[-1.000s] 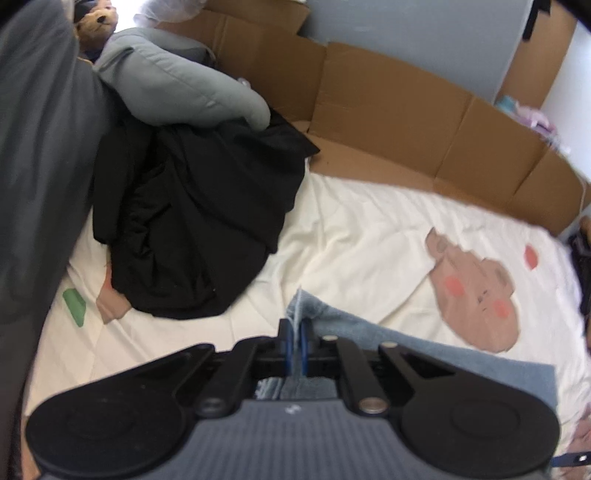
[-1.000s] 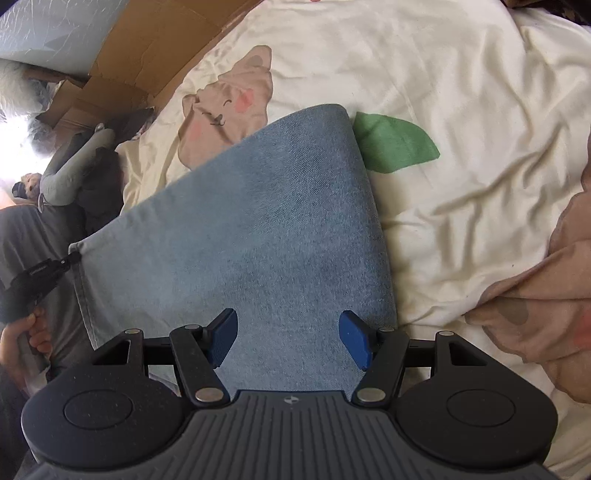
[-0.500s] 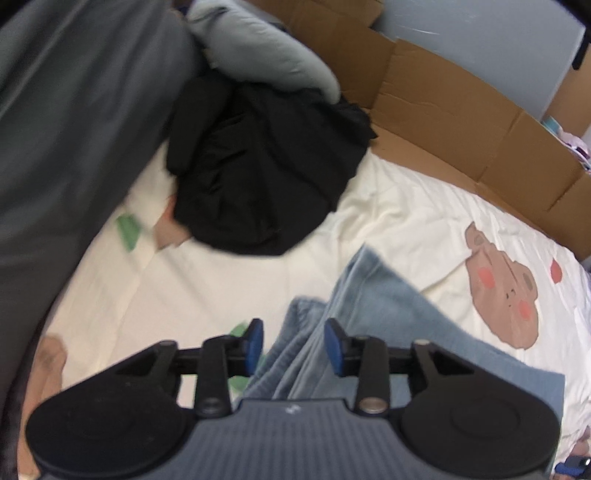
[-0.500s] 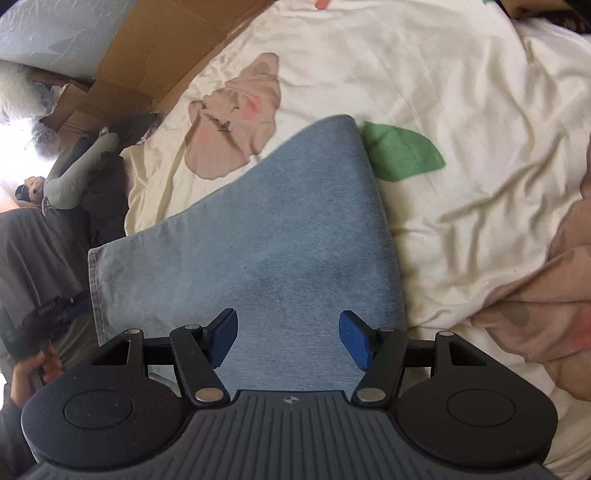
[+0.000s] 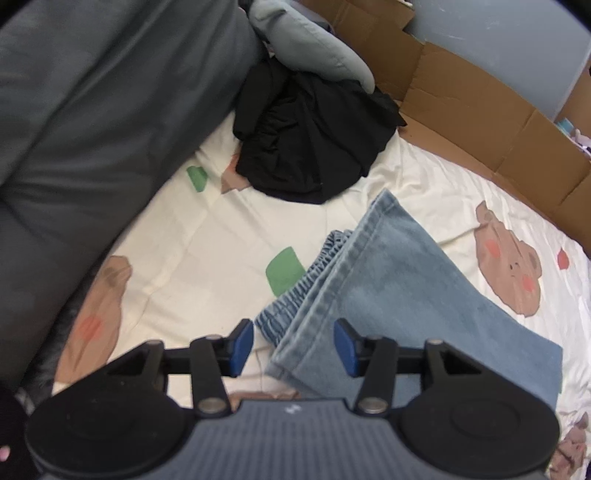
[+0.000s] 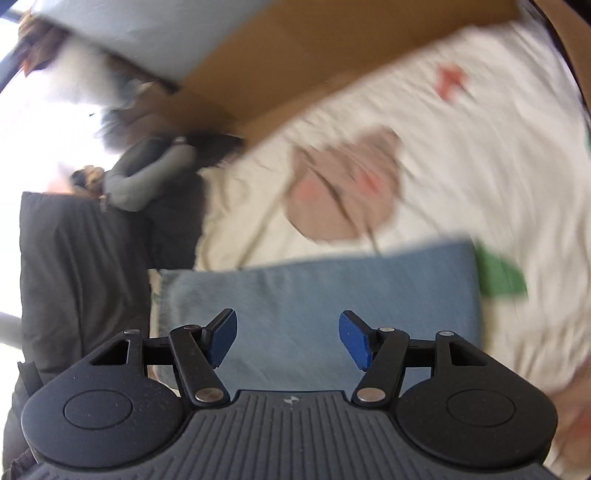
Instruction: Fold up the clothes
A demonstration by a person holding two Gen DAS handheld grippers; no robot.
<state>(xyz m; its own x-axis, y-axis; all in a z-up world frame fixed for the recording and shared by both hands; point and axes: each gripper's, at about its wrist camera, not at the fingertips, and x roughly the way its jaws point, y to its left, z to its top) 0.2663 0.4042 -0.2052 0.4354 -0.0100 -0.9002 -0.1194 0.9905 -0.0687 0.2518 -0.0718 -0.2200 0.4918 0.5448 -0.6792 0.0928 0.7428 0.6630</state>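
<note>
Flattened cardboard (image 5: pixel 461 92) lines a pale blue wall (image 5: pixel 498 33) behind the cream cartoon-bear bedsheet (image 5: pixel 207 236).

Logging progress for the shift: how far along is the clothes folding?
Done: the jeans lie folded over on the bedsheet. In hand: nothing; left gripper and right gripper are open. Left: the black garment is crumpled, unfolded.

We count one pair of folded blue jeans (image 5: pixel 402 295), one heap of black clothing (image 5: pixel 310 144) and one grey-green garment (image 5: pixel 310 48) beyond it. We see two grippers, the left (image 5: pixel 293 343) and the right (image 6: pixel 288 338) (both spread wide), and three green patches (image 5: pixel 286 271) printed on the one cream sheet (image 5: pixel 207 236).
</note>
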